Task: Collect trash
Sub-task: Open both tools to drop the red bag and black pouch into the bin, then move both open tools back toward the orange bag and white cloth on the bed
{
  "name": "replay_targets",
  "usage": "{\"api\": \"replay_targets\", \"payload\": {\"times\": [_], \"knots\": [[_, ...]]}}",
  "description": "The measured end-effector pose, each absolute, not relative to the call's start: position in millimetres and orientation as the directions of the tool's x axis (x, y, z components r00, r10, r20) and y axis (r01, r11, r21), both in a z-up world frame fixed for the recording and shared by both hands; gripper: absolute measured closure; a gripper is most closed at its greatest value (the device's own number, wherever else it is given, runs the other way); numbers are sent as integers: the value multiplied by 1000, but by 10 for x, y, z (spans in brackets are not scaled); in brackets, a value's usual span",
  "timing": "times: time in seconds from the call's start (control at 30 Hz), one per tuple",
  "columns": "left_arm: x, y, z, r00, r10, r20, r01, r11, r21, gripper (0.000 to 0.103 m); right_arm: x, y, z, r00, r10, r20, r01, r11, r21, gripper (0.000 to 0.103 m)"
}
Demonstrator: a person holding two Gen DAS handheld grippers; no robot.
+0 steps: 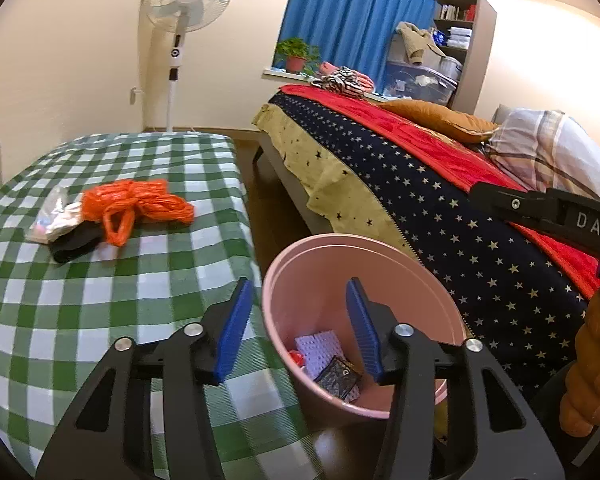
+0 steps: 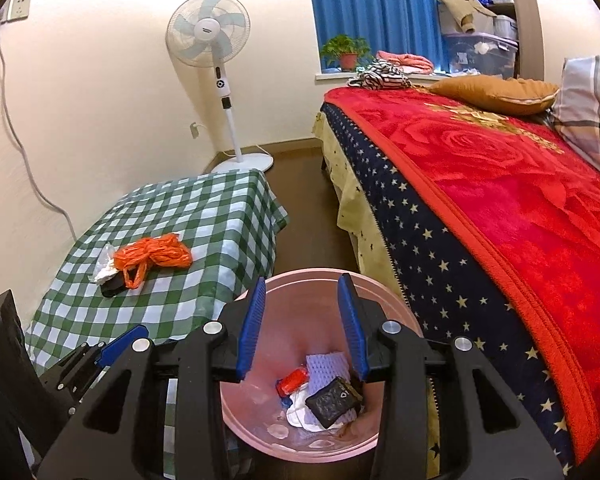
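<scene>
Both grippers hang with their blue pads spread wide and nothing between them: the left gripper (image 1: 296, 330) sits over the near edge of the table (image 1: 100, 320) and the rim of the pink bin (image 1: 380, 248), while the right gripper (image 2: 302, 324) is straight above the bin's mouth, neither one touching anything. Down in the bin lie a dark wrapper (image 2: 334, 402), a pale purple mesh piece (image 2: 326, 364), a small red scrap (image 2: 292, 380) and some white paper (image 2: 300, 412). The bin stands on the floor in the narrow gap between the checked table and the bed (image 2: 500, 200). Still on the tablecloth, well away from both grippers, sits a crumpled orange bag (image 1: 140, 204), with a clear and white wrapper (image 1: 56, 216) and something black (image 1: 76, 246) pressed against it; what that black thing is I cannot make out. A standing fan (image 2: 210, 36) is in the far corner. The right gripper's fingers cover part of the bin's contents.
</scene>
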State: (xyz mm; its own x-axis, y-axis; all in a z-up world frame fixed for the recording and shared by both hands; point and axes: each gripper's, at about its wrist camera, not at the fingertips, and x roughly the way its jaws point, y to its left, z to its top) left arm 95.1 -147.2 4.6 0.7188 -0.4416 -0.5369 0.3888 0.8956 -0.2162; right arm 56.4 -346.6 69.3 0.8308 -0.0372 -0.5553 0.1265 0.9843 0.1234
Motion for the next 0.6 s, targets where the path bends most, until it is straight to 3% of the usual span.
{"api": "replay_targets", "payload": {"times": [0.43,0.6], "knots": [[934,-787,107,795,-315,-518,239,948,-210,73,678,-3009,703,841,17,-541,51,993,110,66],[956,-526,107,819,-256,-514,170,963,-209,78,809,-2822,672,842,74,-534,1,990,138,75]]}}
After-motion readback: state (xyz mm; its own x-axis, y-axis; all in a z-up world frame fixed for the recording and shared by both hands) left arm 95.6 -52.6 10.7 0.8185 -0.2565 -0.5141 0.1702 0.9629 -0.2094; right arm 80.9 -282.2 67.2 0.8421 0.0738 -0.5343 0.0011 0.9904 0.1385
